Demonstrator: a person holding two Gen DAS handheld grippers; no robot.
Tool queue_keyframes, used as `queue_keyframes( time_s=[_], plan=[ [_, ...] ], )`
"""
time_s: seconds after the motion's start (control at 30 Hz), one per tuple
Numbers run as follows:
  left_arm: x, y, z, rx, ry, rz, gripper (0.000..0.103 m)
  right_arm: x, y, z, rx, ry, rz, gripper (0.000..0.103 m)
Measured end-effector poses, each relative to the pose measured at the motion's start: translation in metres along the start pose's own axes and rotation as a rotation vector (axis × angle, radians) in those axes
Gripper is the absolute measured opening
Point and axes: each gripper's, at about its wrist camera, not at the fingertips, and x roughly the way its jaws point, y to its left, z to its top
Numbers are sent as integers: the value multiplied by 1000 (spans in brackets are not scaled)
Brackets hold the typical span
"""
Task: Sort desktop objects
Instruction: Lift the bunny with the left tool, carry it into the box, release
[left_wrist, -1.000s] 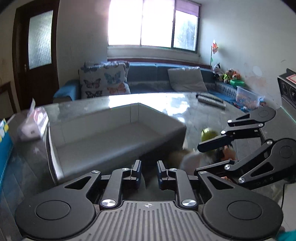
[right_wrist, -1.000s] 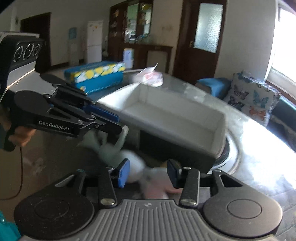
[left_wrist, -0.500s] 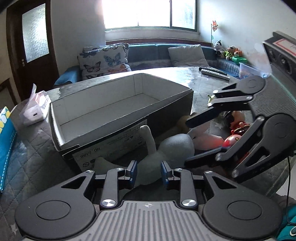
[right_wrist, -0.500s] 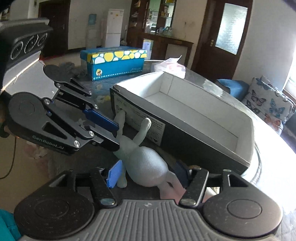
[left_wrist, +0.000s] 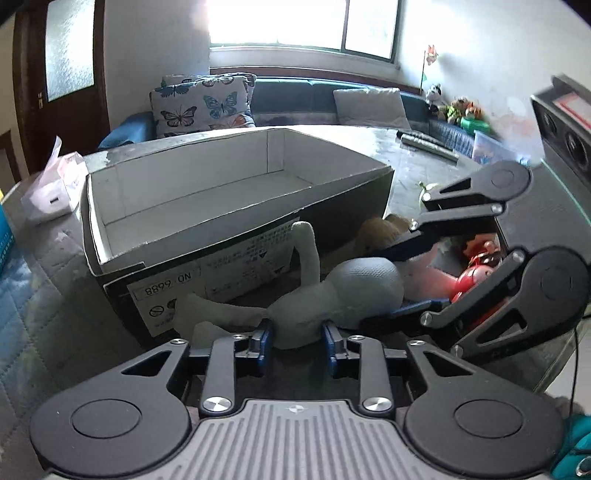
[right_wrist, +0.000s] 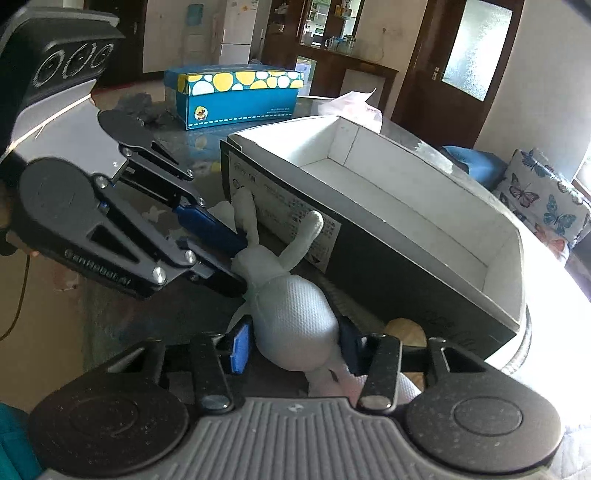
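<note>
A pale grey plush toy (left_wrist: 354, 288) with long limbs lies on the table against the front wall of an open, empty black box with a white inside (left_wrist: 207, 199). My left gripper (left_wrist: 297, 345) is shut on the toy's narrow end. My right gripper (right_wrist: 295, 345) is shut on the toy's round body (right_wrist: 295, 325). In the left wrist view the right gripper (left_wrist: 413, 280) comes in from the right; in the right wrist view the left gripper (right_wrist: 229, 254) comes in from the left. The box (right_wrist: 388, 221) stands just behind the toy.
A red toy (left_wrist: 476, 273), a tan plush (left_wrist: 380, 229) and a pink toy lie right of the box. A blue tissue box (right_wrist: 236, 94) stands at the far left, a white plastic pack (left_wrist: 55, 184) beside the box. A speaker (left_wrist: 565, 129) stands at the right.
Both grippers have come down to the table and closed on the grey plush toy; the right jaws narrowed around its body. The view shifted from over the box to in front of it.
</note>
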Motion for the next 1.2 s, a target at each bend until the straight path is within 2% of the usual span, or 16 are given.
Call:
queue_keyframes(
  time_s=[0.2, 0.33, 0.53, 0.63, 0.83, 1.03, 1.2],
  plan=[
    [-20, -11, 3, 11, -48, 4, 24, -20, 8, 3, -32, -41, -28, 47],
    [-42, -20, 16, 22, -115, 19, 24, -42, 7, 12, -57, -95, -57, 47],
    [-60, -18, 53, 33, -213, 78, 24, -61, -13, 41, -74, -192, -108, 47],
    [-55, -8, 71, 40, -230, 106, 24, -56, -27, 57, -81, -209, -116, 47],
    [-22, 24, 103, 14, -183, 141, 23, -17, -63, 88, -98, -186, -102, 47],
    [21, 56, 114, -48, -90, 134, 23, 34, -97, 100, -90, -118, -52, 47],
    [54, 71, 113, -91, -11, 160, 22, 70, -114, 102, -83, -64, -28, 47]
  ],
)
